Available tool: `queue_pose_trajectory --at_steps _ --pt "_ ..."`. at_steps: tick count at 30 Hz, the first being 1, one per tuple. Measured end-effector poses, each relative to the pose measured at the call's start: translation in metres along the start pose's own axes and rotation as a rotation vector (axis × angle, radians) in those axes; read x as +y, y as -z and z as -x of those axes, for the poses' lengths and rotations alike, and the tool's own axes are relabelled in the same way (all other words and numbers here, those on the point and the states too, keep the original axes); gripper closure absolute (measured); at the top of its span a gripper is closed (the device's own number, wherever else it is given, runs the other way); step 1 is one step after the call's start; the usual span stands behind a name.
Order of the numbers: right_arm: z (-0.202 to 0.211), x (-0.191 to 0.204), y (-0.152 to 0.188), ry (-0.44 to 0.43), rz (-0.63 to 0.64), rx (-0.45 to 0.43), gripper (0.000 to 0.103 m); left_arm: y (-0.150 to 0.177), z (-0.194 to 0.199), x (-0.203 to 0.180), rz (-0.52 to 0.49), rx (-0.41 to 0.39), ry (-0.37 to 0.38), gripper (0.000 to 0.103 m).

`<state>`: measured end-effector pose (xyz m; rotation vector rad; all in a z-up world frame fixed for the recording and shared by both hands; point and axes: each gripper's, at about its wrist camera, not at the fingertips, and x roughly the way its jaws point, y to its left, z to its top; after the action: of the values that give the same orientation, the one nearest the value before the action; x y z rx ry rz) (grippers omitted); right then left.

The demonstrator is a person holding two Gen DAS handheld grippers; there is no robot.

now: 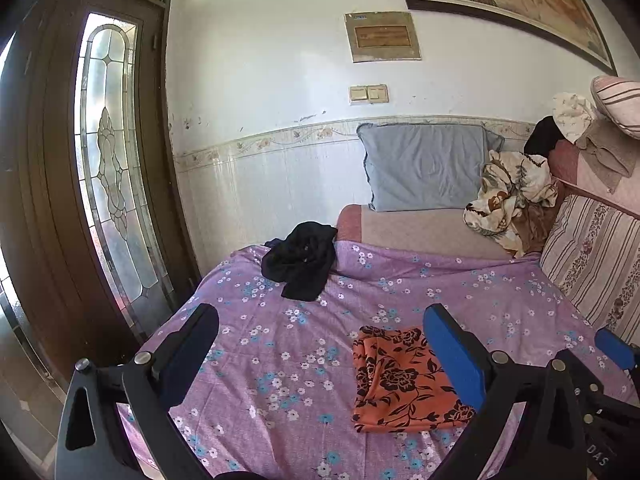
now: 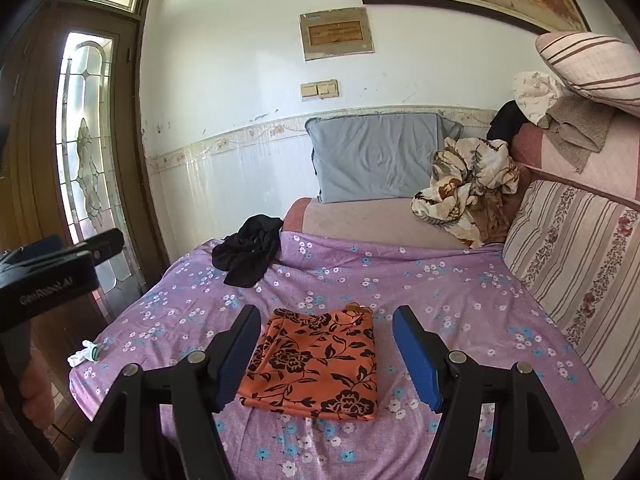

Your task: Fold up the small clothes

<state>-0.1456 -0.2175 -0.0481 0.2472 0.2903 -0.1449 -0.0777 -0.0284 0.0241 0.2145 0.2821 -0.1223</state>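
Note:
An orange cloth with black flowers lies folded flat on the purple flowered bed sheet; it also shows in the right wrist view. A crumpled black garment lies at the far left of the bed, also in the right wrist view. My left gripper is open and empty above the sheet, left of the orange cloth. My right gripper is open and empty, held above the orange cloth. The left gripper shows at the left edge of the right wrist view.
A small white sock lies at the bed's left edge. A grey-blue pillow leans on the wall, a crumpled floral cloth beside it. Striped cushions and piled bedding line the right. A wooden door stands left.

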Motion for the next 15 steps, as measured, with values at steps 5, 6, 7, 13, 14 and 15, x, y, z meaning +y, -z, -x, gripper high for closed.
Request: queue_pose_trajectory --at_steps 5,6,7,13,14,15 --pt "-0.0012 0.0038 0.0004 0.004 0.006 0.002 0.031 -0.0010 0.0029 0.0015 -0.006 -0.009 -0.001 0.001" --pt "-0.0011 0.0045 0.0000 0.005 0.009 0.000 0.031 -0.0011 0.0032 0.0019 -0.006 -0.010 -0.003 0.001" --pt "-0.0009 0.0054 -0.0005 0.007 0.012 -0.001 0.031 -0.0015 0.0036 0.0021 -0.006 -0.011 -0.003 0.001" --pt "0.0001 0.0081 -0.0041 0.024 -0.001 0.008 0.031 -0.0013 0.0079 0.0046 -0.009 -0.017 0.000 0.001" --pt "0.0004 0.0083 -0.0045 0.021 -0.006 0.010 0.031 -0.0015 0.0086 0.0051 -0.008 -0.017 0.000 0.001" --pt "0.0012 0.0094 -0.0045 0.019 -0.009 0.012 0.031 -0.0015 0.0097 0.0059 -0.008 -0.019 0.002 0.001"
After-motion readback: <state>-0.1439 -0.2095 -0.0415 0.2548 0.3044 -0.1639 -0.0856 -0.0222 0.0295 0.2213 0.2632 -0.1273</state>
